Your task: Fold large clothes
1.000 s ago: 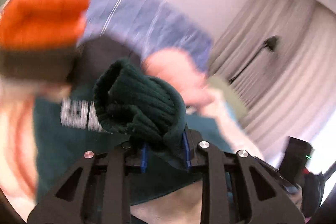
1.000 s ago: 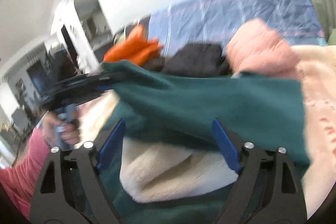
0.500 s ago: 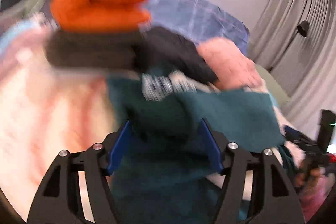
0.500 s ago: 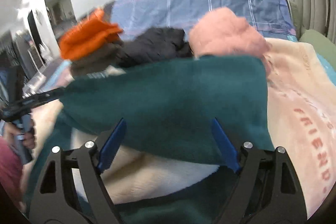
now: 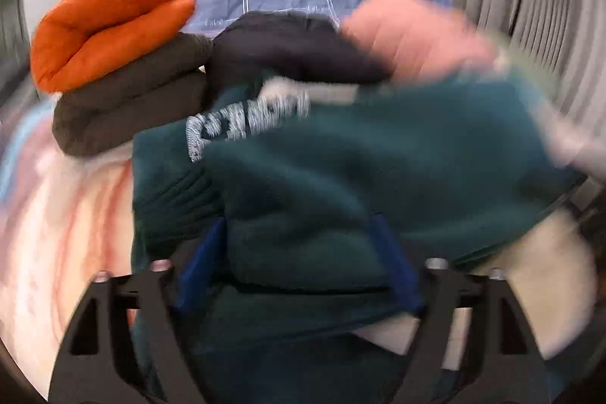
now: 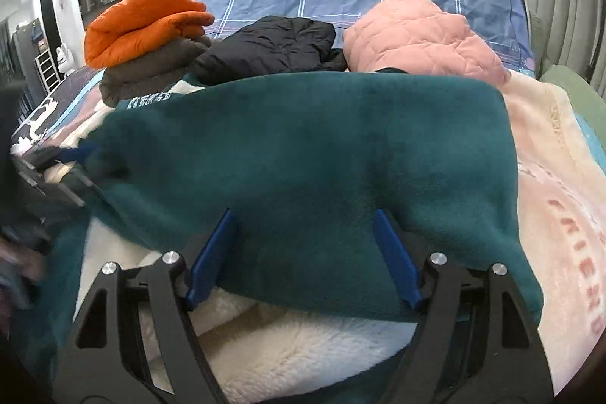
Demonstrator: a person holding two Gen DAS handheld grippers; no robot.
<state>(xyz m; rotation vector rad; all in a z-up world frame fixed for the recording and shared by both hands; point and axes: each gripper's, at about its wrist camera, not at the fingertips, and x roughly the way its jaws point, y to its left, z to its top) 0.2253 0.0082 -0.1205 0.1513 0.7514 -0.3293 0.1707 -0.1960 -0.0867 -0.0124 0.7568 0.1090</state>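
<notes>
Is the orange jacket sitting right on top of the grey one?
Touching. In the right wrist view the orange jacket rests directly on the folded grey jacket, with no gap between them. The left wrist view shows the same stack.

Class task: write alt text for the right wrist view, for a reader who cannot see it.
A dark green fleece with a cream lining lies folded on a bed between the right gripper's closing jaws. Behind it sit orange, black and pink jackets.

An orange jacket is lying on a grey one, beside black and pink jackets
</notes>
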